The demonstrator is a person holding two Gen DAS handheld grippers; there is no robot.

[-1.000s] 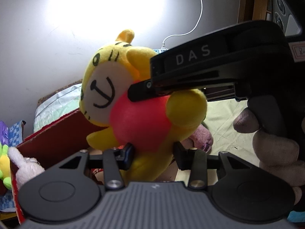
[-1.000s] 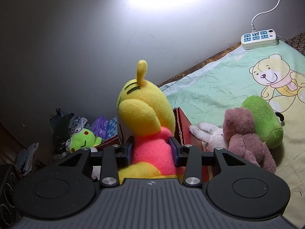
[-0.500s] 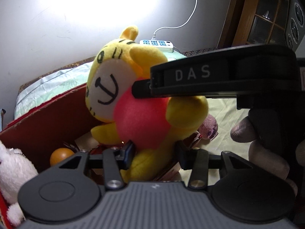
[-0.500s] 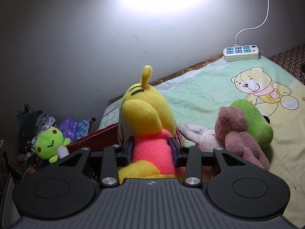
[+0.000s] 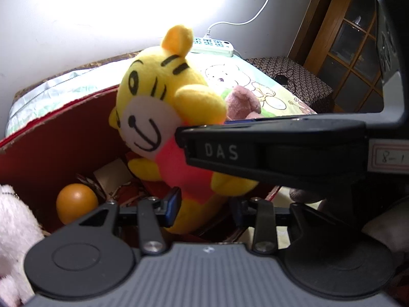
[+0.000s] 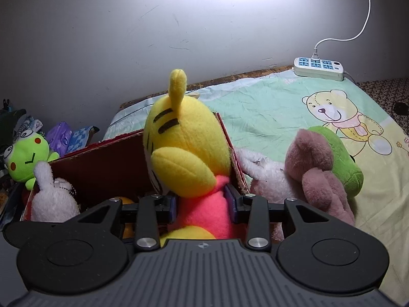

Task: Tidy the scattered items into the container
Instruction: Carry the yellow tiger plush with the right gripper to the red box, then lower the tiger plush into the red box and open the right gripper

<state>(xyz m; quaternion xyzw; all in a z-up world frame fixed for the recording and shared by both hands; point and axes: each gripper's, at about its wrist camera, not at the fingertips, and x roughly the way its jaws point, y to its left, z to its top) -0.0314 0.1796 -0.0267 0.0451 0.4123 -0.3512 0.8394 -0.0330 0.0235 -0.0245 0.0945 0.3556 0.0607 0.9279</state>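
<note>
1. Two grippers meet over a red cardboard box (image 6: pixel 102 163) on a bed; the right gripper (image 6: pixel 203 203) is clamped on the pink body of a yellow tiger plush (image 6: pixel 184 143), its blue pads pressed into both sides of the toy.
2. Seen from the left wrist camera, the tiger plush (image 5: pixel 163 117) hangs tilted above the open box (image 5: pixel 58 138), the right gripper's black finger marked "DAS" crossing its midsection.
3. Left gripper (image 5: pixel 204 204): fingers spread on either side of the plush's lower body; the left pad (image 5: pixel 173 202) sits just beside the fabric, the right one apart from it.
4. Inside the box lie an orange ball (image 5: pixel 76 202) and a white plush rabbit (image 6: pixel 55 199); a green frog plush (image 6: pixel 28 158) sits just outside the far left wall.
5. Beside the box's right wall, on the bear-print sheet (image 6: pixel 281 107), rest a mauve plush (image 6: pixel 319 174), a green plush (image 6: pixel 345 158) and a pale pink one (image 6: pixel 265 176), all touching.
6. White power strip (image 6: pixel 318 68) lies against the wall at the bed's far edge.
</note>
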